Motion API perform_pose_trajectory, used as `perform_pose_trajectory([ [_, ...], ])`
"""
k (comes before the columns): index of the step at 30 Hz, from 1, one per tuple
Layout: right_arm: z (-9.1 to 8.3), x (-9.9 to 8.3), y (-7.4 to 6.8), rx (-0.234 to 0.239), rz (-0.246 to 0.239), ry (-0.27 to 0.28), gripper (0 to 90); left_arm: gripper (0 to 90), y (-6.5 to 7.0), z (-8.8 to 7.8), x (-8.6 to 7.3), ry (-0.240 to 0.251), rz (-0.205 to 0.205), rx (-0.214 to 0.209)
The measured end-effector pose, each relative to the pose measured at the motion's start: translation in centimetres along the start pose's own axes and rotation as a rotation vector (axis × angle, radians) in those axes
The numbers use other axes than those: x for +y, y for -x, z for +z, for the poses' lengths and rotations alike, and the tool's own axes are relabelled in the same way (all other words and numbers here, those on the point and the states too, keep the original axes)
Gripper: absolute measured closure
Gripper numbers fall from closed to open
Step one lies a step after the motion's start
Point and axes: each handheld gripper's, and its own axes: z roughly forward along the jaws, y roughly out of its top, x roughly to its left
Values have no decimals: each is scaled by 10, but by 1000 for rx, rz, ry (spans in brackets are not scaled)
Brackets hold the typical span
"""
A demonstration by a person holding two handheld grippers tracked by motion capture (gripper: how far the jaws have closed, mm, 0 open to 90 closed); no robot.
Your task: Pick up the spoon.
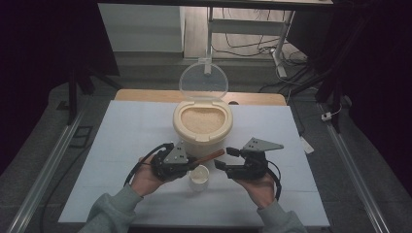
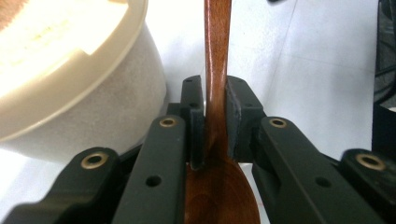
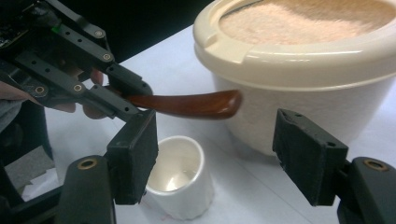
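Observation:
My left gripper [image 1: 193, 162] is shut on a brown wooden spoon [image 1: 211, 156], near where its handle meets the bowl. In the left gripper view the pads [image 2: 196, 121] press the spoon [image 2: 217, 60] from both sides, and its handle points away from me. My right gripper [image 1: 225, 158] stands open just past the handle's free end. In the right gripper view its jaws [image 3: 222, 154] are wide apart with nothing between the pads; the spoon [image 3: 187, 105] hangs level beyond them, over a small white cup [image 3: 175, 175]. The cup [image 1: 199, 175] stands between my hands.
A cream container [image 1: 202, 124] full of pale grain stands just behind the grippers, its clear round lid [image 1: 203, 81] hinged upright at the back. White sheet [image 1: 126, 141] covers the table. Metal rails [image 1: 43, 170] run along both sides.

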Motion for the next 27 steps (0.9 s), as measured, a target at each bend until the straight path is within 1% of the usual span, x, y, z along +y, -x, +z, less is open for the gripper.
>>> perform_pose_trajectory([
  [2, 3, -1, -2, 13, 20, 9, 333, 779, 1, 1, 0, 6, 4, 2],
  [6, 5, -2, -5, 21, 35, 28, 381, 779, 4, 3, 1, 15, 8, 7],
  [7, 5, -2, -5, 21, 35, 28, 381, 779, 5, 4, 2, 17, 8, 8],
  [9, 6, -2, -8, 30, 49, 43, 411, 779, 7, 5, 3, 19, 13, 10],
  [11, 6, -2, -9, 37, 54, 51, 441, 779, 9, 6, 3, 23, 15, 15],
  [12, 6, -2, -9, 37, 54, 51, 441, 779, 9, 6, 3, 23, 15, 15],
  [13, 6, -2, -11, 33, 58, 60, 466, 779, 9, 6, 3, 23, 16, 16],
  [16, 6, -1, -13, 30, 48, 76, 501, 780, 12, 7, 4, 21, 26, 17],
  [18, 6, 0, -13, 36, 57, 96, 534, 781, 13, 7, 5, 19, 33, 21],
  [19, 6, 0, -13, 36, 57, 96, 534, 781, 13, 7, 5, 19, 33, 21],
  [20, 6, -1, -13, 48, 69, 111, 573, 781, 14, 7, 6, 16, 39, 23],
  [21, 6, -1, -13, 48, 69, 111, 573, 781, 15, 8, 6, 13, 44, 29],
  [23, 6, -1, -13, 63, 77, 127, 631, 782, 16, 9, 6, 1, 52, 38],
  [24, 6, -1, -13, 63, 77, 127, 631, 783, 16, 9, 6, 1, 52, 38],
  [25, 5, -1, -13, 87, 82, 144, 674, 783, 16, 8, 6, 3, 48, 38],
  [27, 4, 0, -13, 109, 82, 160, 706, 784, 15, 7, 6, 5, 48, 41],
])
